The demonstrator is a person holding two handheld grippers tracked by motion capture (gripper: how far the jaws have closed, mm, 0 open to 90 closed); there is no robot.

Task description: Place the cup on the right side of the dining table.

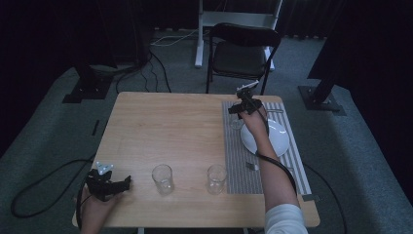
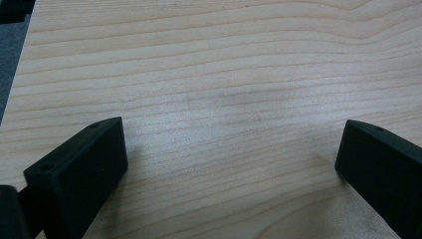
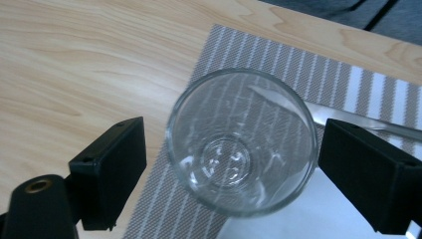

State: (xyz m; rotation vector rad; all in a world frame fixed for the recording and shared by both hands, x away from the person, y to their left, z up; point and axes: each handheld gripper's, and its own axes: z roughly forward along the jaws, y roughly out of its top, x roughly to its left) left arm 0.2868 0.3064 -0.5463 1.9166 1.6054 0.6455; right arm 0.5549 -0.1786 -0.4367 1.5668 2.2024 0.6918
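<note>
Right gripper (image 3: 231, 164), black two-jaw, sits closest in the right gripper view: jaws spread wide either side of a small clear drinking glass (image 3: 241, 142), a gap on the left side, right side close, contact unclear. Glass stands upright, mouth up, on the grey-and-white striped woven placemat (image 3: 239, 55) near its left edge. In the high view this glass (image 1: 236, 123) is at the far left of the placemat (image 1: 237, 165), just beside the round white plate (image 1: 277, 136), with the right gripper (image 1: 240, 111) over it.

Glasses total: three. Two taller clear tumblers, both upright, near the front edge of the light wooden table (image 1: 170, 122): one (image 1: 162, 179) left, one (image 1: 216, 179) touching the mat's edge. One plate, one mat. A metal fork (image 1: 252, 166) lies on the mat.

Left gripper (image 1: 127, 182) rests at the front left corner, jaws wide open, empty over bare wood (image 2: 224, 89). One black folding chair (image 1: 242, 53) behind the table.
</note>
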